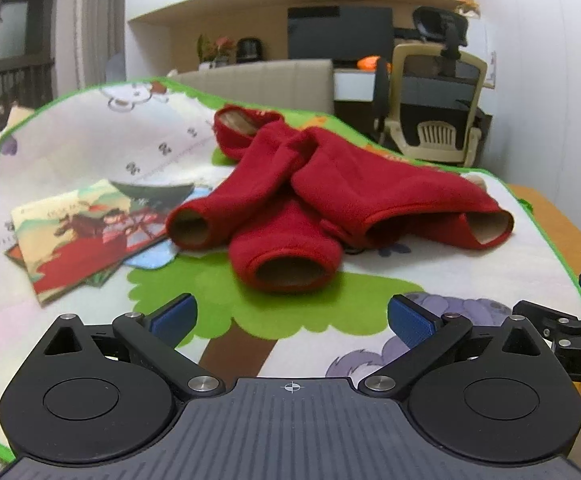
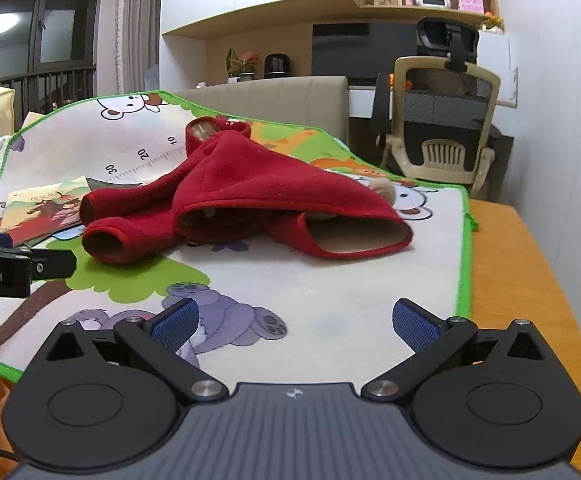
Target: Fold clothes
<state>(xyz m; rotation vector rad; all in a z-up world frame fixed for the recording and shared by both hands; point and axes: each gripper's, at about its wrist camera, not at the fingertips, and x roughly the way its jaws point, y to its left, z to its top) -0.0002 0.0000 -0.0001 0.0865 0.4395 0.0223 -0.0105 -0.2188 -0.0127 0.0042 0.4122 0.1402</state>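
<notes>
A cartoon-printed play mat [image 1: 90,152] with a green border covers most of a wooden table [image 2: 530,264], whose bare top shows only along the right side. Beyond the table stand a beige sofa back [image 2: 282,96] and a mesh office chair [image 2: 446,112], with shelves on the wall above; the far objects are soft and hard to read.

On the far half of the mat lies a small red fleece garment [image 1: 322,196], partly folded. Its long axis runs roughly away from the cameras and leftward: the neck or hood end [image 1: 238,124] points to the far left, while the wide hem opening [image 2: 354,236] faces near and right, showing a tan lining. Two sleeves [image 1: 218,216] cross toward the near left, their cuffs [image 1: 286,272] open toward the left wrist camera. What lies under the folded top layer is hidden, and a pale fuzzy item [image 2: 382,190] just behind the garment is too blurred to identify.

A stack of picture books [image 1: 78,236] rests on the mat to the left, just beside one cuff.

The left gripper [image 1: 290,316] and right gripper [image 2: 294,320] both hover over the mat's near edge, well short of the garment, blue pads spread wide with nothing between them. Each camera catches only a sliver of the other tool.
</notes>
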